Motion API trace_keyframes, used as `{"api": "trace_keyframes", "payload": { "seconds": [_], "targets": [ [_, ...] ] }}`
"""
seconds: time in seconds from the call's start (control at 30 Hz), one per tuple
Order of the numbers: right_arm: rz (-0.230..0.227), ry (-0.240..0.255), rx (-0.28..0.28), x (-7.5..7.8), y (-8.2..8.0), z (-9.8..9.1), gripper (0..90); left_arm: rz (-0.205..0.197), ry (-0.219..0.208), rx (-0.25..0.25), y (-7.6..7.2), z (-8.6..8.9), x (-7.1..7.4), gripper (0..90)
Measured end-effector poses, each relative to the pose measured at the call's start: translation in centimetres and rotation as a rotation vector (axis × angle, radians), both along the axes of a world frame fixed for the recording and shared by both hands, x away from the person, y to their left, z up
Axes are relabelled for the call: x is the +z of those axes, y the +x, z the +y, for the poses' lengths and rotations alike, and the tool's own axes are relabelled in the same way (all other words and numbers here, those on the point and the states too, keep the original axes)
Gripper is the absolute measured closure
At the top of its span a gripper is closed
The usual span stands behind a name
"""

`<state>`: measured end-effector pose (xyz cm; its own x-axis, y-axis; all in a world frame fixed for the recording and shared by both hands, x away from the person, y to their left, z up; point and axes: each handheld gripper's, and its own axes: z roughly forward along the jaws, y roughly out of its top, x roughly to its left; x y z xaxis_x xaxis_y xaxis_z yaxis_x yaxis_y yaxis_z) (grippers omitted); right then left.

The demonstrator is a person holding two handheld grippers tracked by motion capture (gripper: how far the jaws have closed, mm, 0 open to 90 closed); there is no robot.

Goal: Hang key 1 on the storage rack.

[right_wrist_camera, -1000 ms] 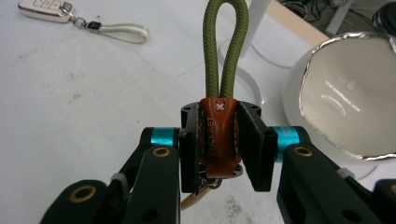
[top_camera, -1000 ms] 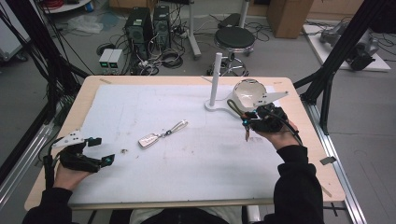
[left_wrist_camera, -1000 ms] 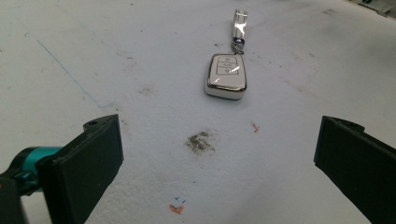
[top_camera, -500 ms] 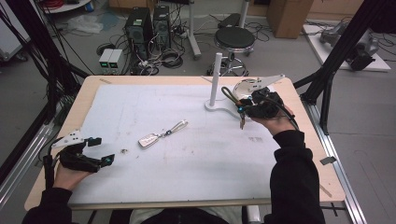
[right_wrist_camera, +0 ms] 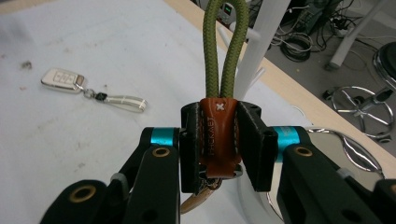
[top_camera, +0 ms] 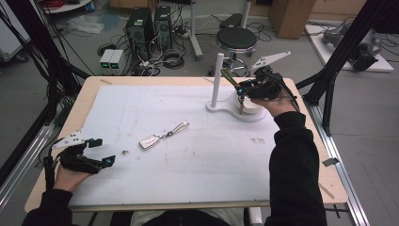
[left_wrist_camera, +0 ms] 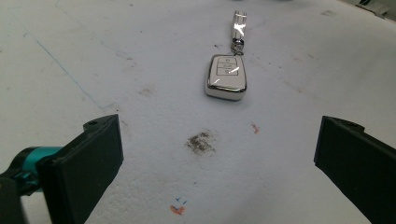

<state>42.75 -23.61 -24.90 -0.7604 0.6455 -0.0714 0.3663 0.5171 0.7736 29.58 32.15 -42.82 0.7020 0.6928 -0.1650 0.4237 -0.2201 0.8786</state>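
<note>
Keyring: brown leather tab with green cord loop [right_wrist_camera: 219,135], lifted above the surface's far right corner, beside the white post stand [top_camera: 217,80].
Right hand-held gripper [right_wrist_camera: 219,144]: clamped on the leather tab.
Left hand-held gripper [top_camera: 101,151]: jaws wide apart, near left corner.
Car key fob [left_wrist_camera: 226,77]: mid-surface, untouched.

From the high view we look forward and down over the white table [top_camera: 188,188], with floor clutter beyond its far edge. The left gripper view sits low and close to the tabletop, facing across it toward the car key fob [left_wrist_camera: 226,77], which we also find mid-table from above [top_camera: 150,141]. The right gripper view rides higher near the white stand [right_wrist_camera: 259,46], looking back over the same fob [right_wrist_camera: 63,79]; its tilt seems slightly downward, though we can't be sure.
</note>
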Motion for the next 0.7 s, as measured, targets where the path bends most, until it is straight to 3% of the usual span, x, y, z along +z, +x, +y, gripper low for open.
{"api": "trace_keyframes", "payload": {
  "seconds": [0.23,0.43,0.7],
  "targets": [
    [0.034,-0.006,-0.011,-0.1,1.4,0.5,70.6,0.0,-0.002,-0.001,0.0,0.0,0.0,1.8],
    [0.023,0.003,-0.019,-0.3,1.7,0.7,70.5,0.003,-0.014,-0.001,0.0,0.1,0.0,1.8],
    [0.031,-0.105,-0.044,-1.5,2.2,2.6,70.5,0.002,-0.017,-0.004,0.0,0.2,0.0,1.7]
  ]
}}
